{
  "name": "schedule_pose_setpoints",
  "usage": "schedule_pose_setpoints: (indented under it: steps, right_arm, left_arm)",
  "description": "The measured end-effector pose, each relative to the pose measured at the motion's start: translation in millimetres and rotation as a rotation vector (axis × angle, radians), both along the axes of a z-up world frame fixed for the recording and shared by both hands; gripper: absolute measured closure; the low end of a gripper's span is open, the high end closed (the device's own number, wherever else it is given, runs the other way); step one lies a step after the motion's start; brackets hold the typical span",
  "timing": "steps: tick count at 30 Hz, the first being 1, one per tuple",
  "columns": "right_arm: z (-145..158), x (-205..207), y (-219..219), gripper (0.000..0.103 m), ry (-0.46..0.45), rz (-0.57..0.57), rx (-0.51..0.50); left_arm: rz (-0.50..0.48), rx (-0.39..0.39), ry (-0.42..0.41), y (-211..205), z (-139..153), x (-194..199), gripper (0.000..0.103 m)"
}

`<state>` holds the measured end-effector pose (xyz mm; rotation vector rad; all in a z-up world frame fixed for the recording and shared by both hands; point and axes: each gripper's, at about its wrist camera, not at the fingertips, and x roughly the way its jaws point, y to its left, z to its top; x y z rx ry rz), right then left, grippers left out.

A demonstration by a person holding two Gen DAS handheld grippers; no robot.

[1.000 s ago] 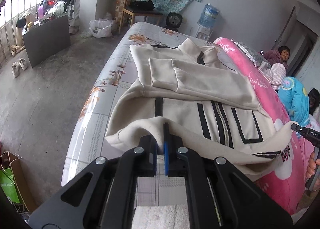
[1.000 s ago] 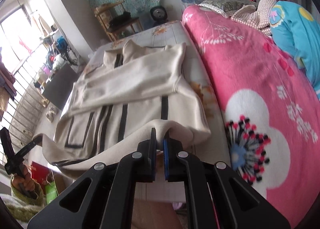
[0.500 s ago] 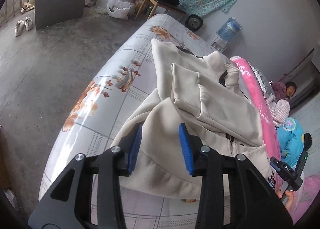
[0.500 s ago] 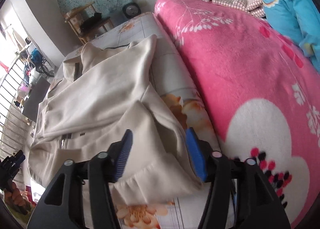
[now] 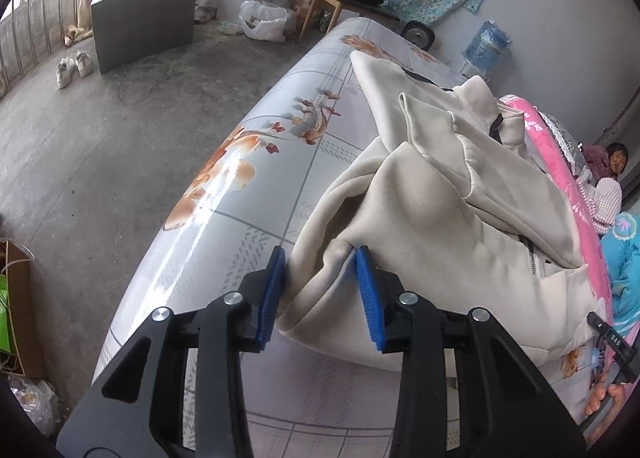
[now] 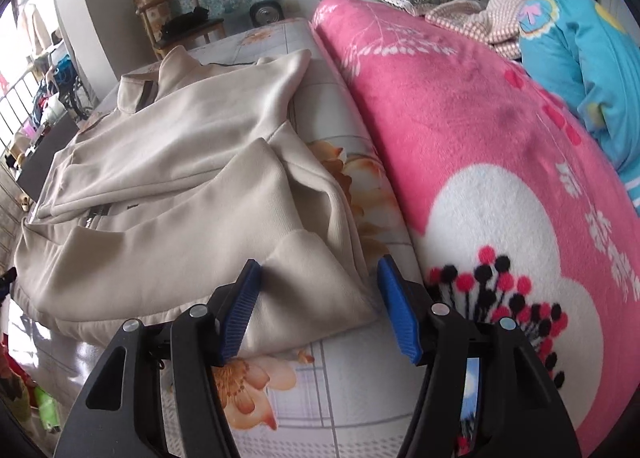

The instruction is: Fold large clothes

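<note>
Cream jacket [image 5: 440, 218] lay on the bed [image 5: 248, 194] with its hem doubled up over the body, since the left gripper [image 5: 320, 294] and right gripper [image 6: 320, 306], clamped on it a second earlier, stood apart, completing that fold.

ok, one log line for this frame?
fold large clothes | left gripper: open | right gripper: open | cream jacket: hem folded up, lying on bed

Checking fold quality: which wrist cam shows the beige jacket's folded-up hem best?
Right wrist. The jacket lies nearly whole there, the hem panel doubled over its front, with the open right gripper at its near corner. In the left wrist view the jacket is bunched and foreshortened, its edge between the open left gripper pads.
</note>
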<state>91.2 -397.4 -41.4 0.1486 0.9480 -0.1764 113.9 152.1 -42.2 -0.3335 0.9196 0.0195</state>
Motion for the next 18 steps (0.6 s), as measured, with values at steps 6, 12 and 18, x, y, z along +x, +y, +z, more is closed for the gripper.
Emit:
schedule_pose_setpoints:
  steps: [6, 12, 18]
  right_arm:
    - [17.1, 4.7, 7.1, 0.087, -0.027, 0.032, 0.008]
    - [58.4, -22.2, 7.0, 0.089, -0.097, 0.057, 0.049]
    - [70.9, -74.7, -1.0, 0.088, -0.086, 0.083, 0.099]
  left_arm:
    - [-0.049, 0.237, -0.047, -32.5, 16.0, -5.7, 0.091]
    - [-0.095, 0.262, -0.153, -38.5, 63.8, -37.2, 0.094]
    - [-0.156, 0.211, -0.096, -20.0, 81.2, -84.4, 0.094]
